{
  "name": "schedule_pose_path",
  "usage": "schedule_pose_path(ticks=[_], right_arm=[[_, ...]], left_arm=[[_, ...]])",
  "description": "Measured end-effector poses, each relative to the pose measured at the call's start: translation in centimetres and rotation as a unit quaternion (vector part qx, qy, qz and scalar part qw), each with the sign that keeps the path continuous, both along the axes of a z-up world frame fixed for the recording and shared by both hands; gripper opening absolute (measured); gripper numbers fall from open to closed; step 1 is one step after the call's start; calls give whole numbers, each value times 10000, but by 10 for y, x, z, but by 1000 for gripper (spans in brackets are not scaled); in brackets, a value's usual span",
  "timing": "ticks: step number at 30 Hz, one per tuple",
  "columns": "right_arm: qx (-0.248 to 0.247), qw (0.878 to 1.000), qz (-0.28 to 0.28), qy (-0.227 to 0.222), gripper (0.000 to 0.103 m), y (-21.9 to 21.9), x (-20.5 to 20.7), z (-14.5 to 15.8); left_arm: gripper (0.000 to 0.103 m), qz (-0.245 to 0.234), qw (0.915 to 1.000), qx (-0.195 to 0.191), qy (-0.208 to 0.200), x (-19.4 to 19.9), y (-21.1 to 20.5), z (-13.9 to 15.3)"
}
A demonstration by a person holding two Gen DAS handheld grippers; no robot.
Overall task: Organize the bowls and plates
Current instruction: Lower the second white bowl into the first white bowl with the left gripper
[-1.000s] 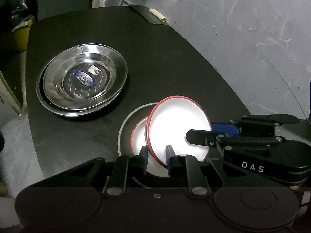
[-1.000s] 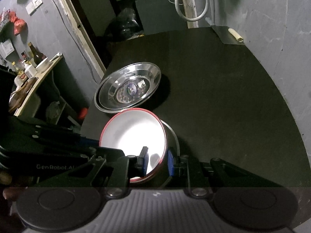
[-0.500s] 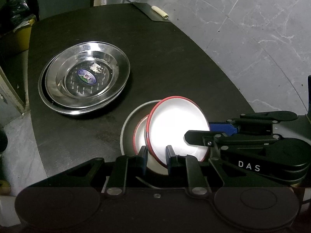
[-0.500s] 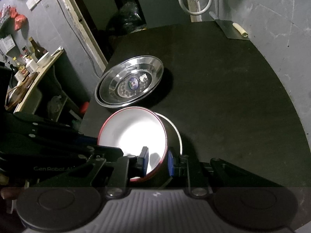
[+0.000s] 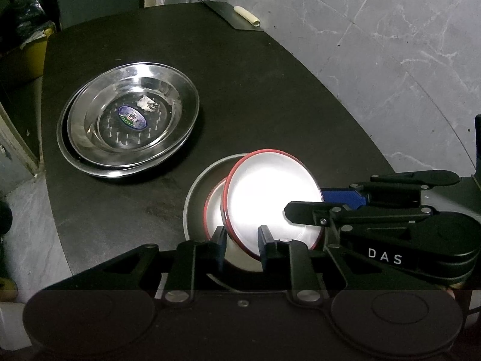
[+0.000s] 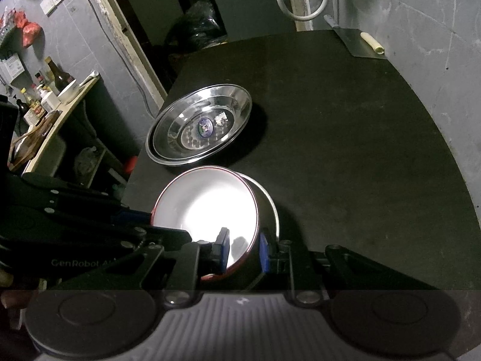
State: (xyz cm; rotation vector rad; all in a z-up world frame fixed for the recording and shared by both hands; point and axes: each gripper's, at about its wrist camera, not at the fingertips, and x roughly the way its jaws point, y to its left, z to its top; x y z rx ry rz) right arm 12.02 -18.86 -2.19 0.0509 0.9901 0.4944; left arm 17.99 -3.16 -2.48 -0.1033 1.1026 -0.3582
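A white bowl with a red rim is held tilted over a second red-rimmed white bowl that sits inside a grey metal plate on the black table. My left gripper is shut on the near rim of the tilted bowl. My right gripper is shut on its opposite rim, and the bowl fills the lower middle of the right wrist view. Two stacked steel plates with a sticker lie to the left, and they show in the right wrist view too.
A flat metal piece with a pale handle lies at the table's far edge by the grey wall. A yellow bin stands past the left edge. A shelf with bottles stands far left. The table edge runs close on the left.
Both grippers and the tilted bowl have stayed almost in place over the plate. The views have shifted slightly, showing a little more of the far table and wall.
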Motion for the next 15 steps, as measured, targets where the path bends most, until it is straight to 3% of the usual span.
schedule_pose_path(ticks=[15], right_arm=[[-50, 9999, 134, 51, 24, 0, 2, -2]], left_arm=[[26, 39, 9999, -95, -4, -1, 5, 2]])
